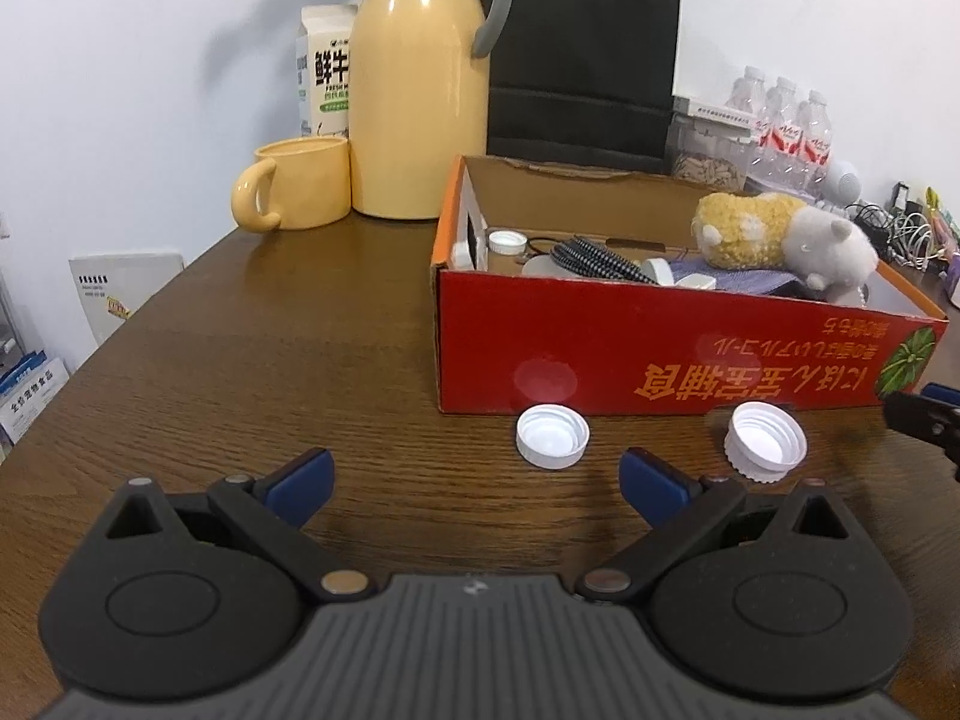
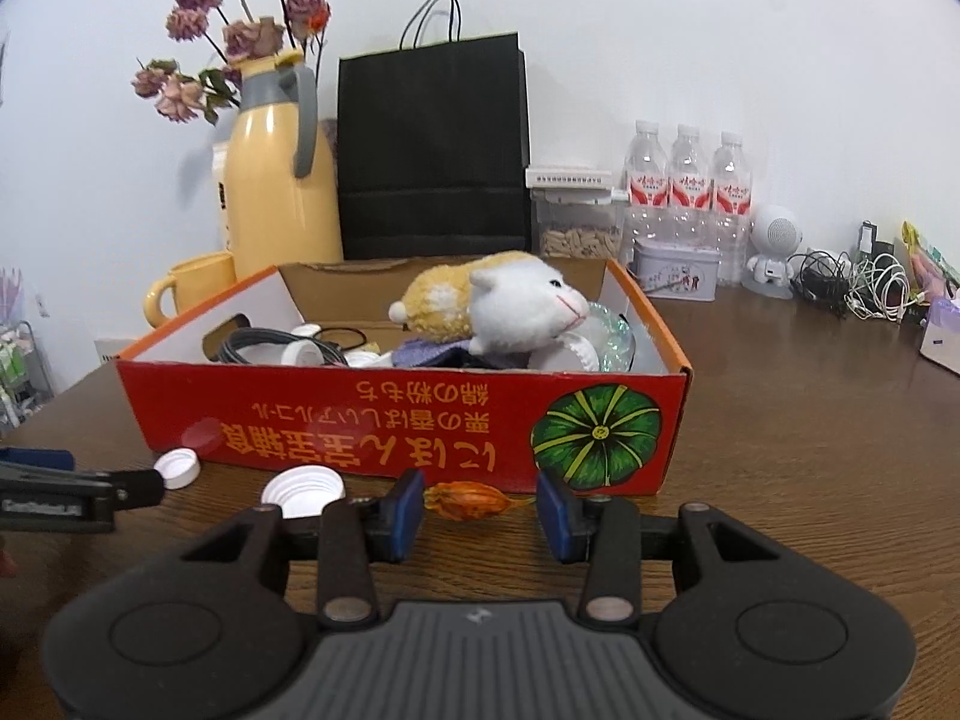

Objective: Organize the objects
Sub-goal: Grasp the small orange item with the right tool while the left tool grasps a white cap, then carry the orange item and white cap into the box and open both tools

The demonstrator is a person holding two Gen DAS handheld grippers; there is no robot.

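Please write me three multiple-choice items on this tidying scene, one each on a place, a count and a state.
1. Where does the plush toy lie?
A. in the red box
B. on the bare table
C. in the black bag

2. How many white caps lie on the table in front of the box?
A. one
B. two
C. four

3. How does the left gripper stand?
A. shut on a cap
B. open and empty
C. shut on the mug

Answers:
1 A, it rests on the box's contents.
2 B, a small cap and a large cap.
3 B, its pads are wide apart with nothing between.
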